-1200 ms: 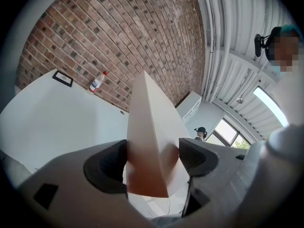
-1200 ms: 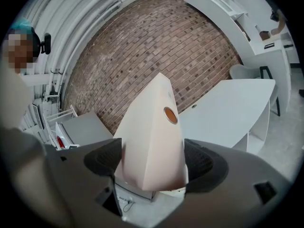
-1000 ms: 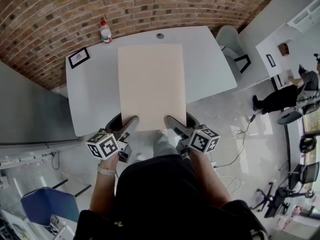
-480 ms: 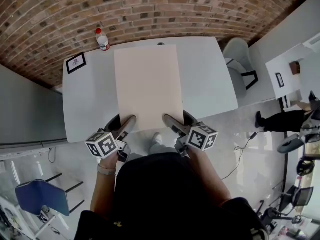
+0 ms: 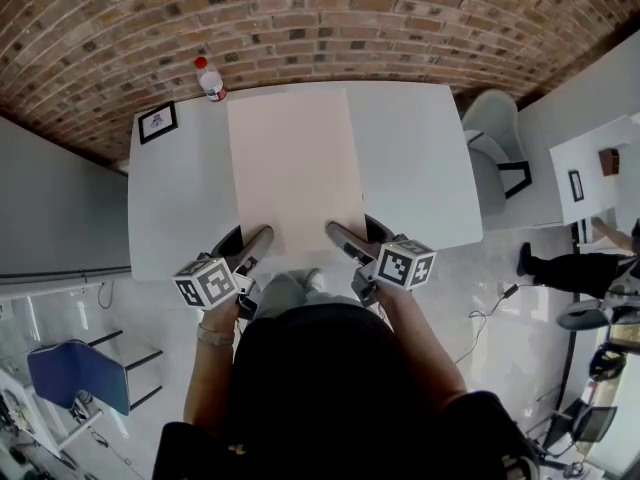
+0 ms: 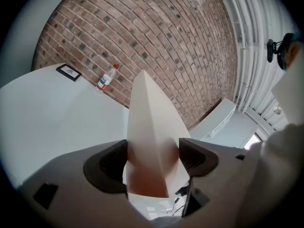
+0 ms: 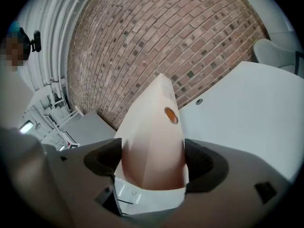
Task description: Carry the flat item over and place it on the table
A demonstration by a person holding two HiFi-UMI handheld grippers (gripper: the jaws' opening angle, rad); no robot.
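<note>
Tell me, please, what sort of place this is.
Probably an office or shared workspace: a white table against a brick wall, a white chair beside it, and a second desk at right.

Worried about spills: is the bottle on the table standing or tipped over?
Upright: the bottle stands on its base, red cap uppermost, by the table edge.

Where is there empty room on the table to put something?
Biggest bare patch: the table's right side, between the board and the right edge. A narrower strip runs left of the board, nearer than the frame. Crowded: the far left corner, with frame and bottle.
</note>
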